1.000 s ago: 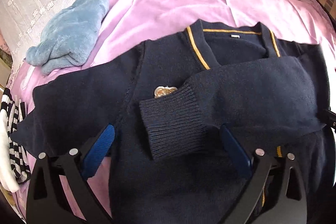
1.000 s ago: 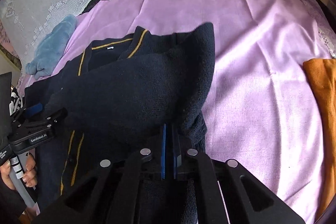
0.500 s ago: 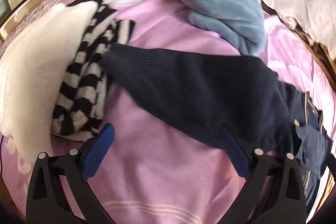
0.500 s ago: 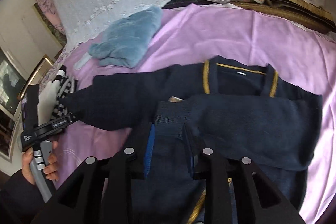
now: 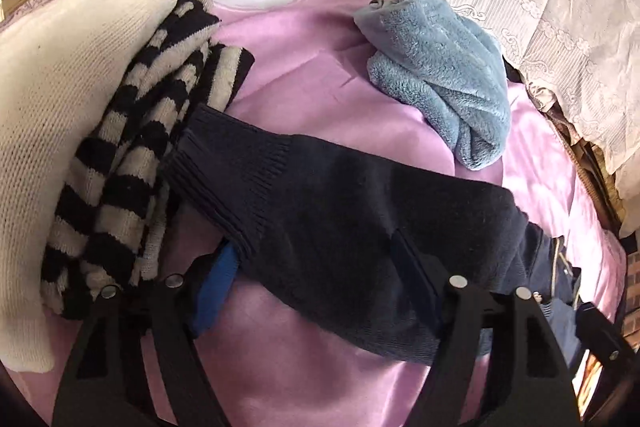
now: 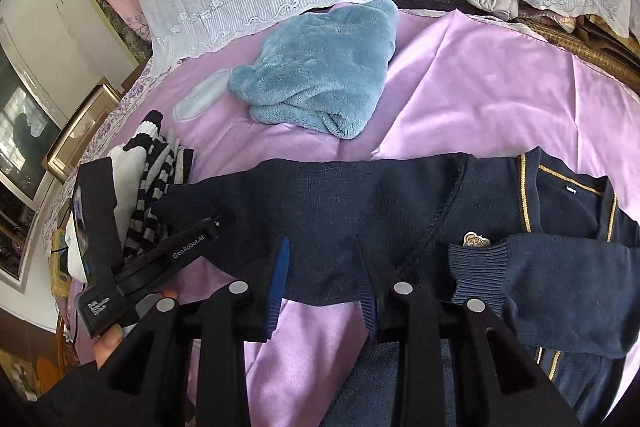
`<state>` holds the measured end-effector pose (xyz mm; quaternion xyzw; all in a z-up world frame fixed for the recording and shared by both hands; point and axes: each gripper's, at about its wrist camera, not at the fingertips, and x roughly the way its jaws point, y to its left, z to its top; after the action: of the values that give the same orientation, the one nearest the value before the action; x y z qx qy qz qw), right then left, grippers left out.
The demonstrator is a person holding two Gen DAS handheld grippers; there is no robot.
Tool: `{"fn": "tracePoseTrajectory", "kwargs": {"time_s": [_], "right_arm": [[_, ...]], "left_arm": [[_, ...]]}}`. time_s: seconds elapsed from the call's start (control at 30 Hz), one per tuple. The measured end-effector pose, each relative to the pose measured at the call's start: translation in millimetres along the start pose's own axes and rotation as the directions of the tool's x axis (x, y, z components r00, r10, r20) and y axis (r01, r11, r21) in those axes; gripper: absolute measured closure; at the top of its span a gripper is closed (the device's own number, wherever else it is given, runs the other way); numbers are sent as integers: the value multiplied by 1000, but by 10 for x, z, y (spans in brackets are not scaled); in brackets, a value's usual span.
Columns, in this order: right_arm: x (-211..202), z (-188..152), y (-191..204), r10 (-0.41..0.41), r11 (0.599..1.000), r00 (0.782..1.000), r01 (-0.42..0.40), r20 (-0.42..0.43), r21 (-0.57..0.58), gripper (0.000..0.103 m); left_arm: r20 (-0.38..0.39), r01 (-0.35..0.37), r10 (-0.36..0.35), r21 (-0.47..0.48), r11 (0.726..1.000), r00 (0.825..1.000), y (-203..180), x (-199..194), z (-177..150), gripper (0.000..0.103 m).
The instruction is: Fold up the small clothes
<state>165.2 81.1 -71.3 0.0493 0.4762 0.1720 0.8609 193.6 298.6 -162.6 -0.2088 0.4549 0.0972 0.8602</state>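
- Left claw (image 5: 316, 279) is closing, with the dark blue sweater's sleeve (image 5: 320, 211) between its fingers.
- Right claw (image 6: 324, 275) is opening, with the sleeve lying between.

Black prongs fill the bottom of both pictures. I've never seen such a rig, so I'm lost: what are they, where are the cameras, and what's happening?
Those prongs are gripper fingers. There is no robot: a person holds one gripper in each hand. Each carries a wide-angle camera looking along its fingers, so one picture comes from the left gripper and the other from the right gripper. The right view also shows the left one from the side, with the person's hand on it.

On a pink sheet lie a navy cardigan, a blue fleece and a striped knit. The folded sleeve already lies across the chest. The left jaws are closing around the outstretched sleeve. The right jaws are opening, and the cardigan's edge between them looks unpinched.
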Motion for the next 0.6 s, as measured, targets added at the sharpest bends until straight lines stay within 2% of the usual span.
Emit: {"fn": "tracePoseTrajectory", "kwargs": {"time_s": [0.1,0.17,0.23,0.27,0.3,0.43,0.53,0.6], "right_arm": [[-25,35,45,18,999,1000,-18,9,-29,70],[27,117,127,48,997,999,-48,0,-58,70],[92,218,226,88,994,996,-89,-7,-68,70],[104,266,260,107,992,994,-107,0,-65,70],[113,311,284,124,991,992,-124,10,-56,70],[200,420,376,178,983,984,-178,-3,-43,70],[278,496,507,235,970,972,-236,-32,-58,70],[302,560,628,287,955,956,-290,-56,-63,69]], "left_arm": [[23,2,-2,-14,1000,1000,72,-53,-45,32],[45,-1,1,-3,1000,999,50,-65,-57,38],[65,-20,17,33,999,998,69,-95,-86,68],[70,-16,12,51,999,998,82,-103,-85,74],[75,-22,17,62,998,997,108,-118,-77,90],[101,1,-6,50,999,995,228,-215,-48,90],[171,-72,49,135,988,984,92,-338,-120,90],[235,-151,96,229,961,967,-75,-426,-198,90]]}}
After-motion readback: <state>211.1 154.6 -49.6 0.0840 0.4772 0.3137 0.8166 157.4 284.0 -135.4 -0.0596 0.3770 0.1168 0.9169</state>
